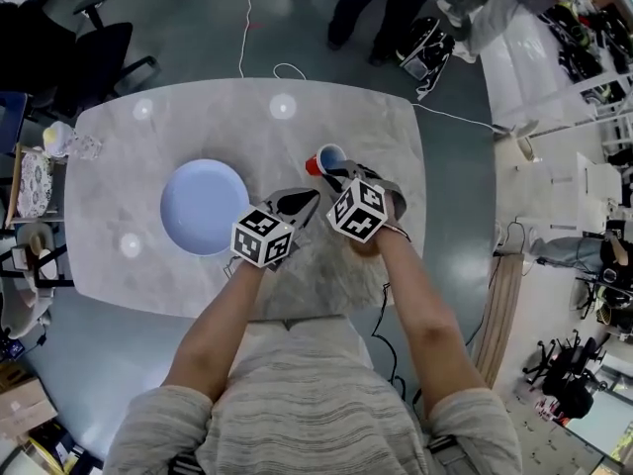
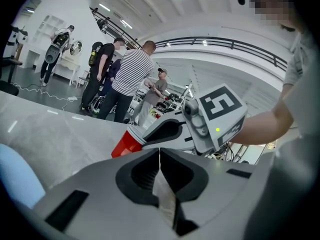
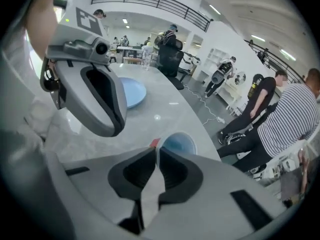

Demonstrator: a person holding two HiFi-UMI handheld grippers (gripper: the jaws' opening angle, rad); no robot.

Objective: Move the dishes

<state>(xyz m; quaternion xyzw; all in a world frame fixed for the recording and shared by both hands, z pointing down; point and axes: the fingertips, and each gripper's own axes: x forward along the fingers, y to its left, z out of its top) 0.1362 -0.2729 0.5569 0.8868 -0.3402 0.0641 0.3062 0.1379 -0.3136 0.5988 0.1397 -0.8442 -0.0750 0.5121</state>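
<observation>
Your right hand-held gripper (image 1: 334, 172) has its jaws nearly together on the wall of the red cup (image 1: 327, 159). In the right gripper view (image 3: 156, 151) the rim sits at the jaw tips, with a sliver of red outside on one side and the cup's blue inside (image 3: 177, 144) on the other. The cup is to the right of the blue plate (image 1: 203, 206) in the head view, near it but not touching it. In the left gripper view the cup (image 2: 126, 145) is tilted, its mouth turned toward your right hand-held gripper. From these angles you probably cannot tell whether its base touches the table (image 1: 247, 117).

Your left hand-held gripper (image 1: 297, 204) is closed on nothing; its jaws meet along a thin seam in its own view (image 2: 159, 154). It hangs just to the right of the plate, close beside your right hand-held gripper and a little nearer to you.

The plate lies flat on the table, left of centre, with nothing on it. In the right gripper view it shows beyond the left hand-held gripper's body (image 3: 132, 91). Several people stand on the floor past the far edge of the table, well beyond the plate.
</observation>
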